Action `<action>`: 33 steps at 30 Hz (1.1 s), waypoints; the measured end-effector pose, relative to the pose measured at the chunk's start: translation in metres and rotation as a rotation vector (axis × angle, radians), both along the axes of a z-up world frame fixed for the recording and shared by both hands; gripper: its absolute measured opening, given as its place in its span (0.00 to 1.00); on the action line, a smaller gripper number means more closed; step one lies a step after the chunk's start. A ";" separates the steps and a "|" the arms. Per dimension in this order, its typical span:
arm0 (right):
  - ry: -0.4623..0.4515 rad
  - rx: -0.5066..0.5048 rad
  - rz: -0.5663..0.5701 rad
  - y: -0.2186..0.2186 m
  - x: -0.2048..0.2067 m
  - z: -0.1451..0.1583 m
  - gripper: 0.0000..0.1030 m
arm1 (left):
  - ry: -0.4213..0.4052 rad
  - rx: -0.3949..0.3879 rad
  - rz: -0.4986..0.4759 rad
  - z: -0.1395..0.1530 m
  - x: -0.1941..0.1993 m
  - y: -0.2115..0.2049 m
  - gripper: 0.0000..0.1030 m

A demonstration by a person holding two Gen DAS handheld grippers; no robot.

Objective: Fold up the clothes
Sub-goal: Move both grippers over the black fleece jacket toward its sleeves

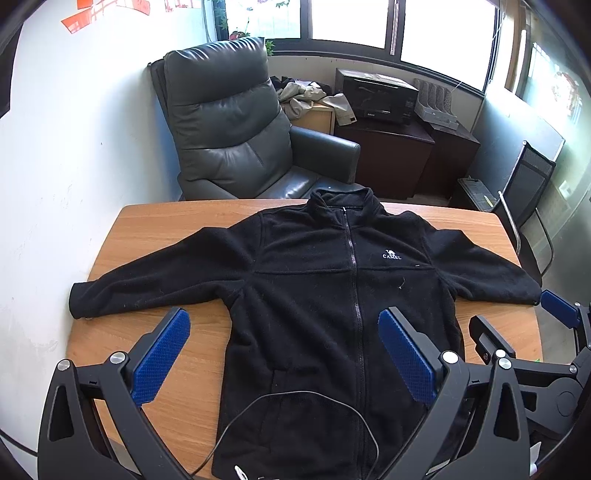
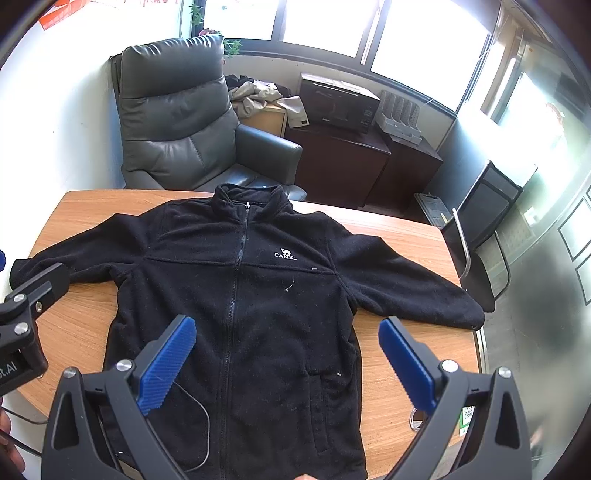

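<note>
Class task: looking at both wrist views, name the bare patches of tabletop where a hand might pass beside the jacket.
Bare wood shows on the table behind the sleeves, and in wedges between each sleeve and the jacket body. The middle is covered.

bright daylight, blown-out windows (image 1: pixel 369 22), fisheye-warped edges

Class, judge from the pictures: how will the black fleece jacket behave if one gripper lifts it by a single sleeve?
The black fleece jacket lies flat and soft, so it would probably droop rather than hold shape. Its fuzzy pile likely grips the wooden table, so it may drag, not slide.
</note>
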State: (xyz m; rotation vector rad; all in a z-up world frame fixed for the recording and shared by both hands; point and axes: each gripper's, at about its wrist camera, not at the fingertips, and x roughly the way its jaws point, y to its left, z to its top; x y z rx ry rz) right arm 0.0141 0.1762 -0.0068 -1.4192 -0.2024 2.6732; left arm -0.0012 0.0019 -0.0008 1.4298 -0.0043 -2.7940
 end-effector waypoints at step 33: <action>0.063 -0.308 -0.173 0.197 -0.027 -0.040 0.99 | -0.082 -0.043 -0.213 -0.070 -0.083 0.086 1.00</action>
